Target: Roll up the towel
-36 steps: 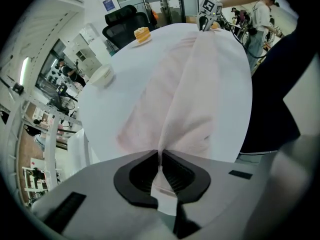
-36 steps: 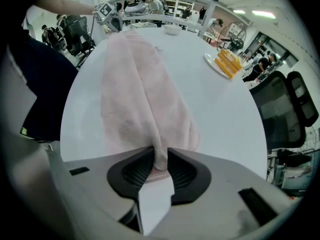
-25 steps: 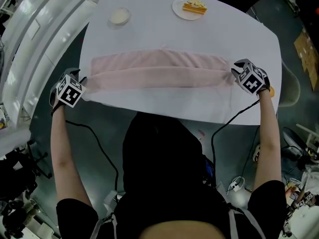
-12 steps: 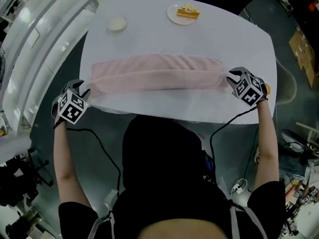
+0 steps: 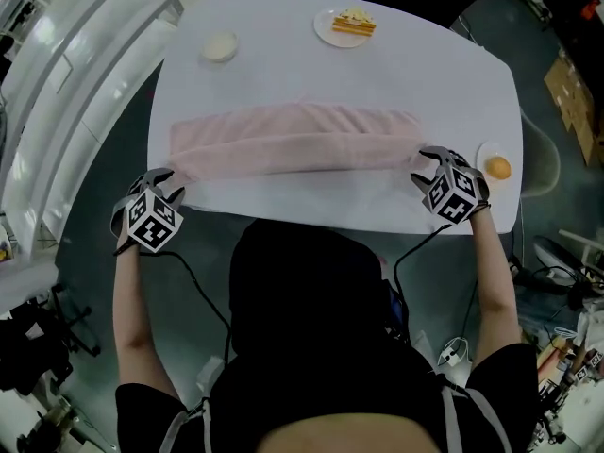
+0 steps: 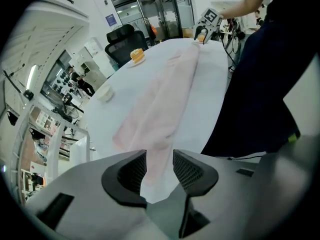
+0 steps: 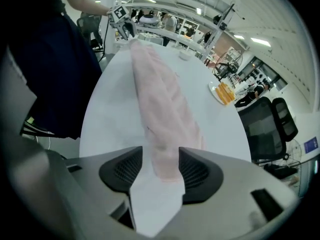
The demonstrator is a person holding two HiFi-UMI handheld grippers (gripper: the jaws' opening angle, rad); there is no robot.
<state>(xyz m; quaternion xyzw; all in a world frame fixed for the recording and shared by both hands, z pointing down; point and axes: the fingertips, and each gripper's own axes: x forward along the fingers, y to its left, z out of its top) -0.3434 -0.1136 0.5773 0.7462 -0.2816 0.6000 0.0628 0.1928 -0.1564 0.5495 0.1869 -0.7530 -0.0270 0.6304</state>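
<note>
A pink towel (image 5: 297, 140), folded lengthwise into a long band, lies across the white table (image 5: 311, 201). My left gripper (image 5: 173, 185) sits just off the towel's left end near the table's corner. Its jaws stand apart, and in the left gripper view (image 6: 160, 171) the towel's end (image 6: 159, 149) lies on the table in line with the gap, not pinched. My right gripper (image 5: 422, 163) is at the towel's right end. Its jaws have just been opening. The towel's end (image 7: 162, 154) shows between them with room at both pads (image 7: 127, 171).
A small pale bowl (image 5: 220, 47) and a plate of sliced cake (image 5: 344, 24) stand at the table's far side. A little dish with an orange thing (image 5: 495, 168) sits at the right edge, beside my right gripper. An office chair (image 7: 272, 121) stands beyond the table.
Both grippers have drawn back toward the table's near edge. The towel has stayed where it lay, and the right gripper no longer holds its end.
</note>
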